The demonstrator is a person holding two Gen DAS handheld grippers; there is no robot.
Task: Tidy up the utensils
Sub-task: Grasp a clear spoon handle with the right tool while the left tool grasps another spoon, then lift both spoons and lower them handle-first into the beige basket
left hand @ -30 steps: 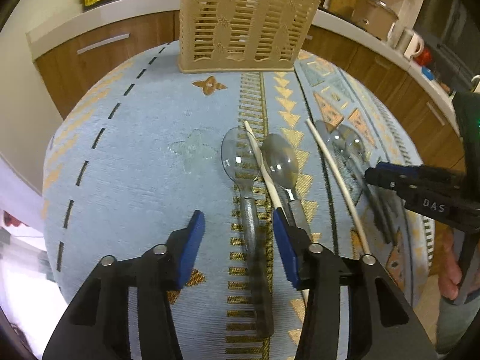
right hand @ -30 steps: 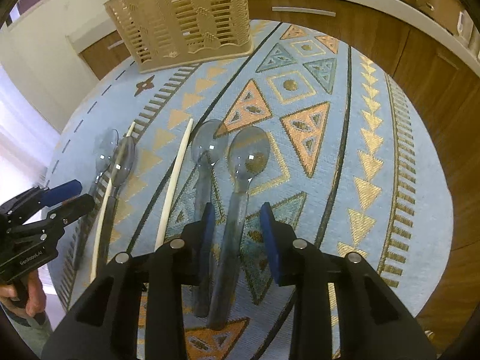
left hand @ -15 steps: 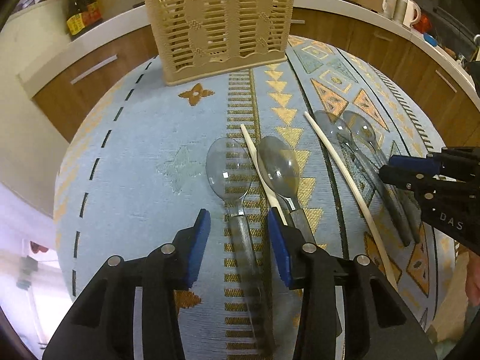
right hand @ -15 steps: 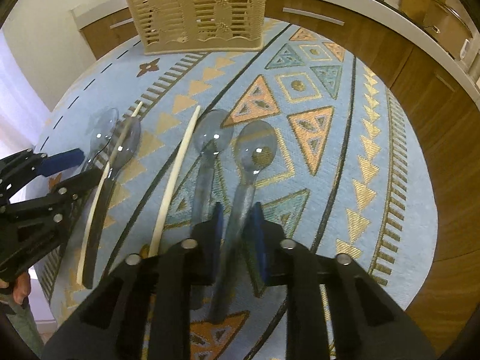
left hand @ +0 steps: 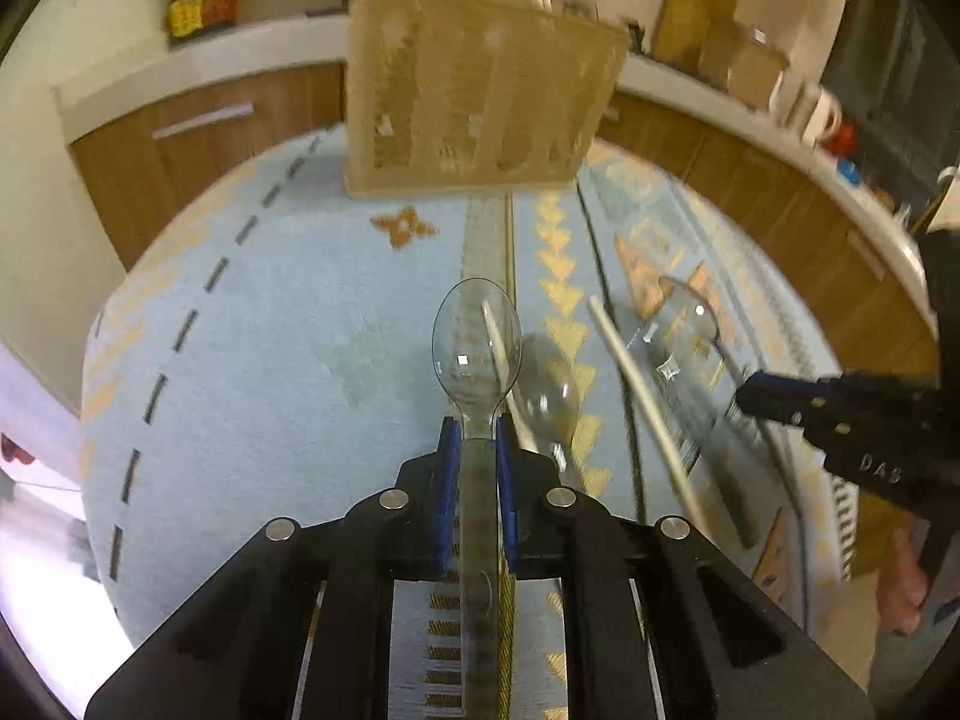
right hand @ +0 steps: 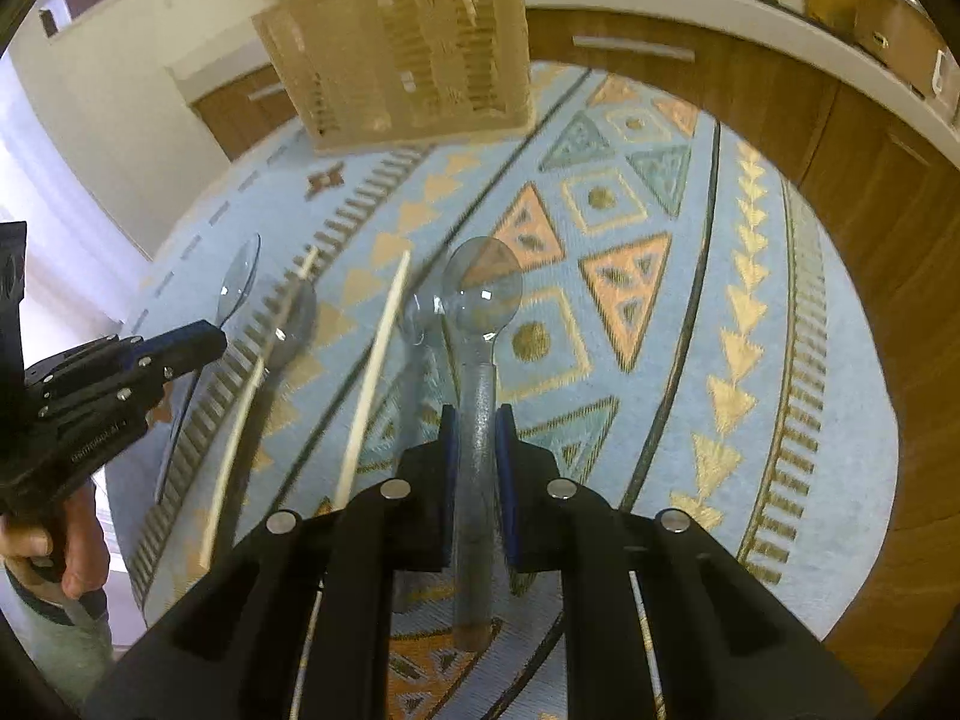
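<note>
My left gripper [left hand: 477,429] is closing, its blue pads pressed on the handle of a clear plastic spoon [left hand: 477,348] whose bowl points toward the beige slotted basket [left hand: 480,90]. My right gripper [right hand: 477,420] is also closing, pinching the handle of another clear spoon [right hand: 483,291]. Each gripper shows in the other's view: the right gripper [left hand: 756,399] at the right edge, the left gripper [right hand: 210,342] at the left. Two more spoons [right hand: 414,324] [right hand: 297,324] and two pale chopsticks [right hand: 378,354] [right hand: 252,384] lie on the cloth between the grippers.
A light-blue patterned cloth [right hand: 750,360] covers the round table. The basket [right hand: 402,42] stands at the far edge with sticks poking out of it. Wooden cabinets and a white counter [left hand: 750,126] ring the table. A hand [right hand: 72,546] holds the left gripper's handle.
Both grippers have closed from open onto the spoon handles that lay between their pads. The left spoon's bowl now overlaps the near chopstick in view. The views are blurred.
</note>
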